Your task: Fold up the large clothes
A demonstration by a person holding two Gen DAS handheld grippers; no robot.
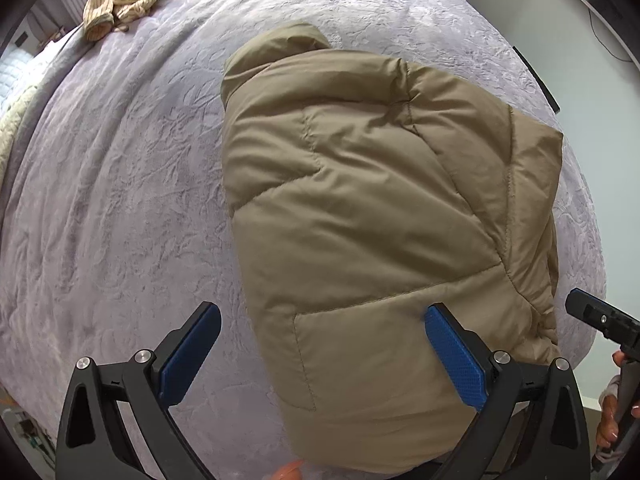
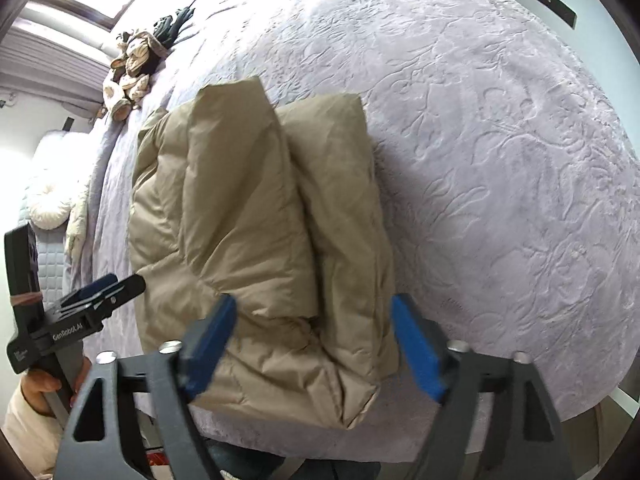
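Tan puffy jacket [image 1: 372, 208] on lilac bedspread [image 1: 120, 184], near bed's front edge. Already folded into thick bundle: one side lapped over middle, sleeve or second flap [image 2: 340, 208] lying along right side in right-wrist view, collar end pointing away toward far side of bed.

L gripper [image 1: 320, 356] spread wide, hovering above near-left corner of bundle; one blue pad over cloth, other over bare bedspread. Nothing pinched, no contact evident.

R gripper [image 2: 312, 352] also spread, jaws straddling near-right corner from above. Pads [image 2: 416, 352] clear of fabric as far as visible; nothing held.

Step, by judgement: release after a fold, both hands free. Task looks mostly done for this piece.

Next move prob. calls for either one more fold, near end carried toward collar w/ both grippers pinching near corners, or pressing down to flatten. Puffy fill likely to spring back, so deep bite on several layers needed.

Pile of striped clothes [image 1: 120, 4] at far corner, well apart, untouched; maybe next item.
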